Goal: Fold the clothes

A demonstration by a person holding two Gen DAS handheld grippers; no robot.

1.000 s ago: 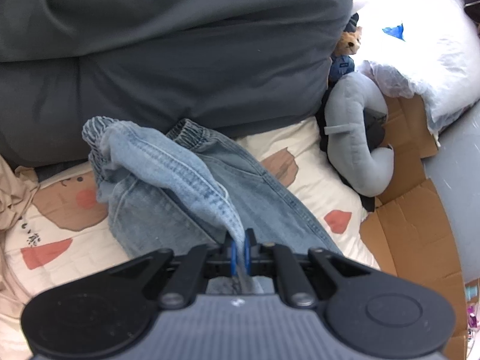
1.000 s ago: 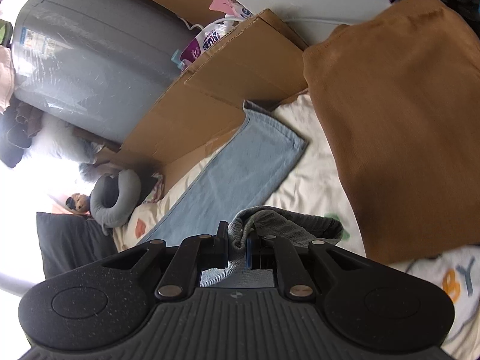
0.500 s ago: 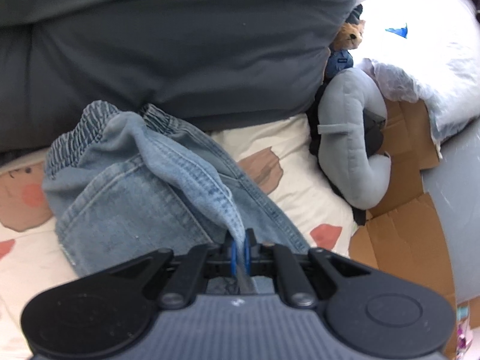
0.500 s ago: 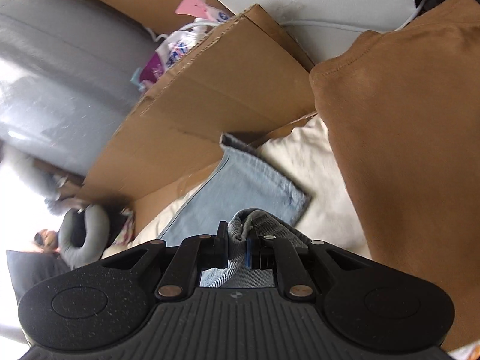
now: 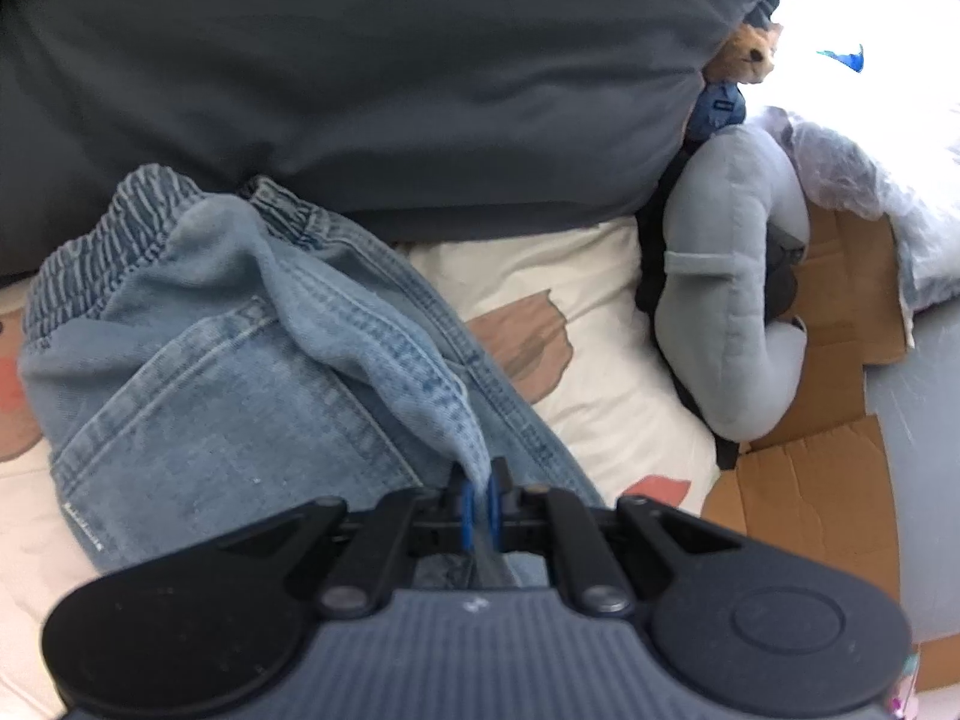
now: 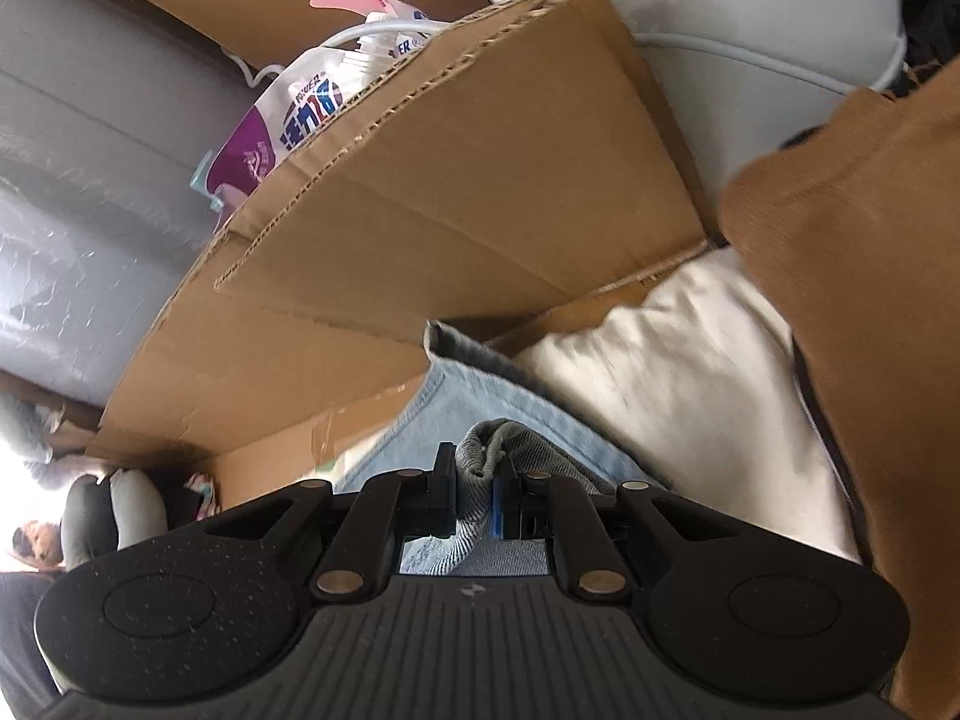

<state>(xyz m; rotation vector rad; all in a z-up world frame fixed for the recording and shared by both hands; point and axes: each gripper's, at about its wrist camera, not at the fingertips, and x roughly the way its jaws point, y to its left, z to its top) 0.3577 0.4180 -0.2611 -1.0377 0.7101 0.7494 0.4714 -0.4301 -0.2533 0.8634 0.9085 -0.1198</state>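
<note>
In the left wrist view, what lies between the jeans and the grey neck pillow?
Only bare cream bedsheet with a brown printed patch separates the jeans from the grey neck pillow; nothing else sits on that stretch.

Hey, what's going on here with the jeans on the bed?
A person is folding a pair of light blue jeans with two handheld claws. The left claw is shut on a fold of denim near the elastic waistband, lifting it above the patterned bedsheet. The right claw pinches bunched denim at the leg end, near the cardboard box and a brown garment. The fold isn't finished.
</note>
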